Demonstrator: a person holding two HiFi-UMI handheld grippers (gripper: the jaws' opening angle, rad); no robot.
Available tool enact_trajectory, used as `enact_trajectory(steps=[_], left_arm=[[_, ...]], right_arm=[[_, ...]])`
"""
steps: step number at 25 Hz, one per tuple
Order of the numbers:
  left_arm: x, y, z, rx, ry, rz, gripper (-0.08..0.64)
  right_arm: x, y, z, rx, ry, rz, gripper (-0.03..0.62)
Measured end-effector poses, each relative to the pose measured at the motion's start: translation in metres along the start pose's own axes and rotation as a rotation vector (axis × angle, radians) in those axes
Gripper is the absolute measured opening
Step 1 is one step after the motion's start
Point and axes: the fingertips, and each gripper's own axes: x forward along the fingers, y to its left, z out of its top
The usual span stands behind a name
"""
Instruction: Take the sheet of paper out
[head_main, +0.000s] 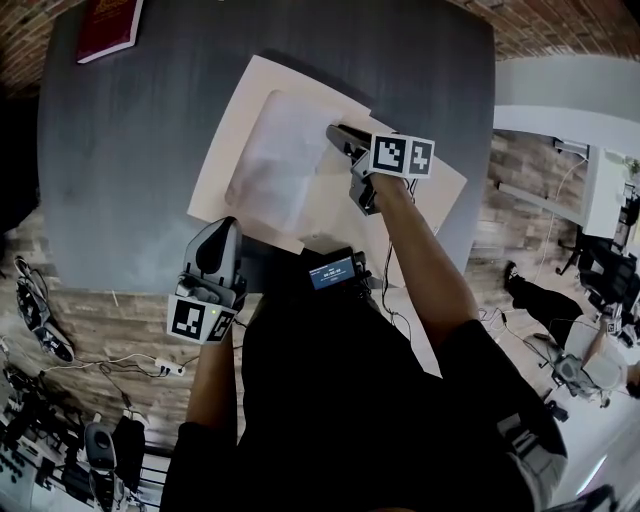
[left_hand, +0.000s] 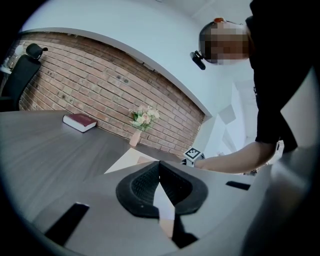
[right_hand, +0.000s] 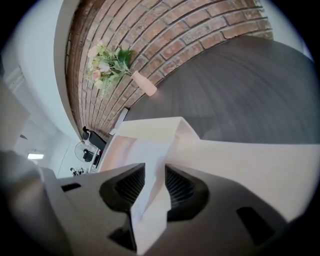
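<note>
Head view: nearest the person, left gripper (head_main: 224, 228) sits at the near edge of the envelope (head_main: 232, 115). Its fingers (left_hand: 142, 187) are closed on a thin pale edge, apparently the envelope's. Farther out, the right gripper (head_main: 338, 132) has its fingers (right_hand: 178, 188) pinched on the sheet of paper (head_main: 278, 160). The sheet lies mostly over or inside the envelope on the surface (head_main: 130, 160); I can't tell how much is free. Step looks like the pull-out, early. Next move likely calls for drawing the sheet straight out while the envelope is held down. Count: two grippers, one sheet, one envelope, one red book (head_main: 108, 25) at the far corner, one vase of flowers (left_hand: 137, 131) beyond.
</note>
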Motion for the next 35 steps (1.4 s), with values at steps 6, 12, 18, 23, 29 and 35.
enact_trajectory(steps=[6,12,18,23,29,35], left_arm=[[-0.007,0.009,0.005,0.001,-0.017,0.012,-0.005],[-0.021,0.018,0.006,-0.007,-0.033,0.039,-0.005],[-0.032,0.019,0.012,-0.007,-0.060,0.055,-0.005],[-0.047,0.010,0.020,0.012,-0.098,0.050,-0.005],[-0.070,-0.014,0.026,0.057,-0.129,0.026,-0.005],[-0.105,-0.056,0.021,0.081,-0.171,0.002,-0.005]], right_arm=[[0.013,0.013,0.001,0.082,0.020,0.064,0.123],[0.012,0.016,-0.005,0.073,0.016,0.093,0.006],[-0.010,0.008,-0.007,0.061,-0.026,0.095,0.003],[-0.043,0.006,-0.017,0.095,-0.082,0.095,0.003],[-0.092,-0.007,-0.036,0.111,-0.155,0.059,0.003],[-0.159,-0.012,-0.066,0.072,-0.241,0.028,0.003]])
